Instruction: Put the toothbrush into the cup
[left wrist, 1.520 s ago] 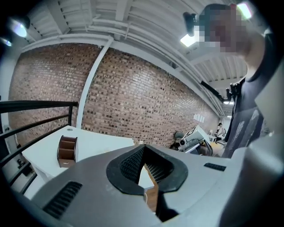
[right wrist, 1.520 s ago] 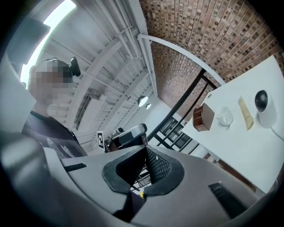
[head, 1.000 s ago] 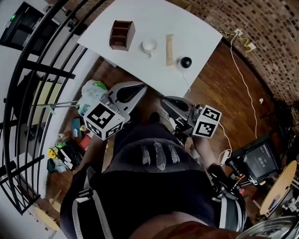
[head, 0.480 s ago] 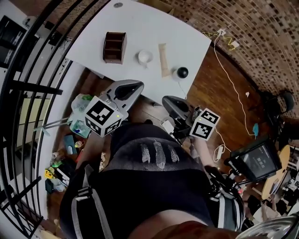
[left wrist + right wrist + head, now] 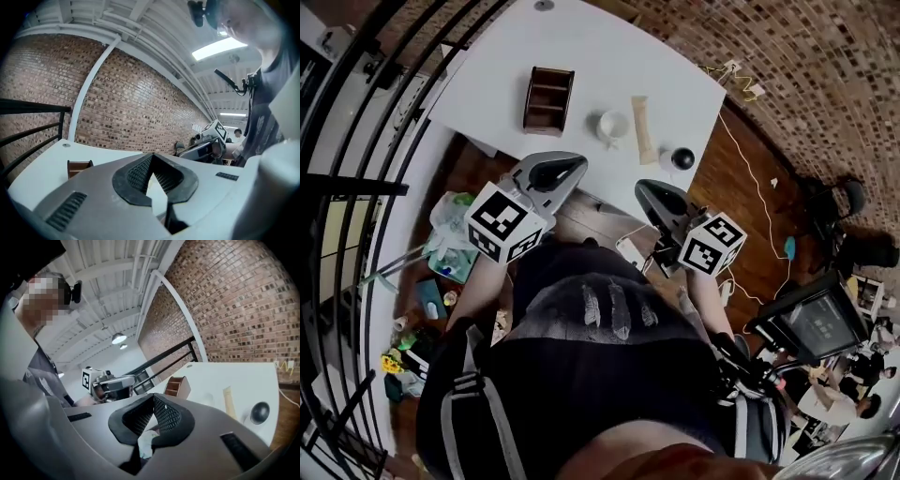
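table (image 5: 581, 47): smooth matt | box (image 5: 548, 100): wood | wall (image 5: 131, 103): rough brick

Loft-style lab: brick wall (image 5: 825, 75), black railing (image 5: 356, 184), wood floor (image 5: 741, 187), monitor (image 5: 818, 323), white worktable (image 5: 581, 47).

White table (image 5: 581, 56) stood on a wooden floor (image 5: 741, 178). Four items lay along its near side. White cup (image 5: 612, 125) upright. Brown wooden box (image 5: 548, 100) with open compartments at the cup's 10 o'clock, apart from it. Long tan strip (image 5: 643, 129) lay flat just beside the cup at 3 o'clock. Black ball (image 5: 682, 157) at the strip's 4 o'clock, close to the table edge
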A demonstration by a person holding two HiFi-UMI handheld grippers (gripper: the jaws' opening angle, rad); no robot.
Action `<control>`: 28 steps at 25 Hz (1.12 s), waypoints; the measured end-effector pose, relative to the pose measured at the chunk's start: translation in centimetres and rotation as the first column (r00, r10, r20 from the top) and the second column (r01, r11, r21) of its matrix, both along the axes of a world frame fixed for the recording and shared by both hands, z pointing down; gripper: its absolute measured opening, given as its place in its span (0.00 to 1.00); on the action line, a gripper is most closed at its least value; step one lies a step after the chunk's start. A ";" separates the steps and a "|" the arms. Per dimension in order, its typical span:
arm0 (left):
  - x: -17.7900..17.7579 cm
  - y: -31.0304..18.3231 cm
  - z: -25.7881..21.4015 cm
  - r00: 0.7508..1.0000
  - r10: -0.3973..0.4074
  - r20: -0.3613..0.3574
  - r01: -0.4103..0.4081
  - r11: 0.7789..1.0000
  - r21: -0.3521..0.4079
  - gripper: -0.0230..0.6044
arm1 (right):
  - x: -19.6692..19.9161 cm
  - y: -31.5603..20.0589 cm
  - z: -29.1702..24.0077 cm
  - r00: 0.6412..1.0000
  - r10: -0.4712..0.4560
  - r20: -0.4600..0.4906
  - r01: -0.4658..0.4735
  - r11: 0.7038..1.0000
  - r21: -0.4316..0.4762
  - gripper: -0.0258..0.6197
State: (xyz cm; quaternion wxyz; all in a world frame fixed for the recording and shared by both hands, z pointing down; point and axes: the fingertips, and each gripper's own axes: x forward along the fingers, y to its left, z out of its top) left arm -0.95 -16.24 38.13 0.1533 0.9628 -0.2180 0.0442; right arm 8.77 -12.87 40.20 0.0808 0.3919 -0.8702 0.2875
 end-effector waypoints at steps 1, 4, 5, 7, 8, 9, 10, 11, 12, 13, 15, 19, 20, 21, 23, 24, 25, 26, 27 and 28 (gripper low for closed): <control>-0.5 -0.1 0.0 1.000 0.013 -0.004 -0.013 1.000 0.000 0.03 | -0.3 -0.3 0.1 0.999 0.008 -0.034 -0.008 1.000 0.002 0.04; -1.4 -0.7 0.1 0.999 0.042 -0.009 -0.042 0.999 0.000 0.03 | -0.4 -1.1 0.5 0.994 0.042 -0.103 -0.042 0.999 -0.002 0.04; -1.6 -0.9 0.2 0.999 0.048 -0.010 -0.048 0.999 0.000 0.03 | -0.3 -1.4 0.6 0.992 0.051 -0.120 -0.052 0.999 -0.006 0.04; -1.8 -1.1 0.2 0.998 0.056 -0.015 -0.056 0.998 -0.003 0.03 | 0.1 -1.9 0.9 0.986 0.063 -0.156 -0.067 0.998 -0.014 0.04; -1.8 -1.2 0.1 0.998 0.058 -0.019 -0.058 0.998 -0.005 0.03 | 0.4 -2.2 1.1 0.982 0.068 -0.179 -0.072 0.997 -0.018 0.04; -1.9 -1.3 0.1 0.998 0.057 -0.022 -0.057 0.998 -0.006 0.03 | 0.8 -2.5 1.4 0.977 0.071 -0.202 -0.078 0.997 -0.022 0.04; -2.0 -1.5 0.0 0.998 0.055 -0.022 -0.055 0.998 -0.005 0.03 | 1.3 -3.1 1.8 0.972 0.075 -0.225 -0.083 0.996 -0.027 0.04; -2.1 -1.6 -0.1 0.998 0.053 -0.020 -0.053 0.999 -0.005 0.03 | 1.8 -3.7 2.3 0.966 0.078 -0.247 -0.089 0.995 -0.034 0.04; -2.2 -1.7 -0.2 0.999 0.051 -0.017 -0.051 0.999 -0.005 0.03 | 2.4 -4.4 3.0 0.959 0.081 -0.271 -0.096 0.995 -0.042 0.04; -2.3 -1.8 -0.2 0.999 0.050 -0.013 -0.050 0.999 -0.007 0.03 | 3.2 -5.2 3.7 0.951 0.085 -0.298 -0.105 0.993 -0.052 0.04; -2.6 -2.0 0.0 0.999 0.045 0.000 -0.045 0.999 -0.013 0.03 | 4.8 -7.1 5.6 0.932 0.100 -0.350 -0.134 0.988 -0.075 0.04; -2.6 -2.9 0.4 0.999 0.028 0.030 -0.027 0.999 -0.030 0.03 | 8.2 -11.3 9.5 0.902 0.165 -0.400 -0.232 0.965 -0.125 0.04; -2.4 -3.1 0.5 0.999 0.026 0.033 -0.025 0.999 -0.036 0.03 | 9.0 -12.2 10.3 0.894 0.182 -0.409 -0.256 0.957 -0.134 0.07; -2.2 -3.2 0.6 0.999 0.025 0.035 -0.024 0.999 -0.042 0.03 | 9.7 -12.9 11.0 0.889 0.194 -0.415 -0.275 0.950 -0.145 0.07; -1.7 -3.6 0.9 0.999 0.024 0.043 -0.022 0.998 -0.051 0.03 | 10.5 -13.9 12.5 0.885 0.193 -0.424 -0.290 0.940 -0.179 0.14; -1.5 -3.9 1.0 0.999 0.022 0.048 -0.019 0.998 -0.053 0.03 | 10.7 -14.2 13.3 0.883 0.182 -0.432 -0.290 0.936 -0.199 0.17; -1.3 -4.3 1.0 0.998 0.018 0.052 -0.015 0.998 -0.056 0.03 | 10.8 -14.5 14.0 0.881 0.171 -0.442 -0.289 0.932 -0.216 0.22; -1.1 -4.6 1.1 0.998 0.013 0.054 -0.010 0.998 -0.060 0.03 | 11.0 -14.8 14.7 0.877 0.162 -0.453 -0.292 0.928 -0.232 0.28; -0.8 -4.8 1.1 0.998 0.009 0.054 -0.006 0.998 -0.064 0.03 | 11.2 -15.1 15.4 0.871 0.156 -0.466 -0.297 0.923 -0.246 0.35; -0.6 -5.0 1.2 0.998 0.006 0.055 -0.002 0.998 -0.070 0.03 | 11.4 -15.4 16.1 0.865 0.149 -0.479 -0.303 0.916 -0.262 0.38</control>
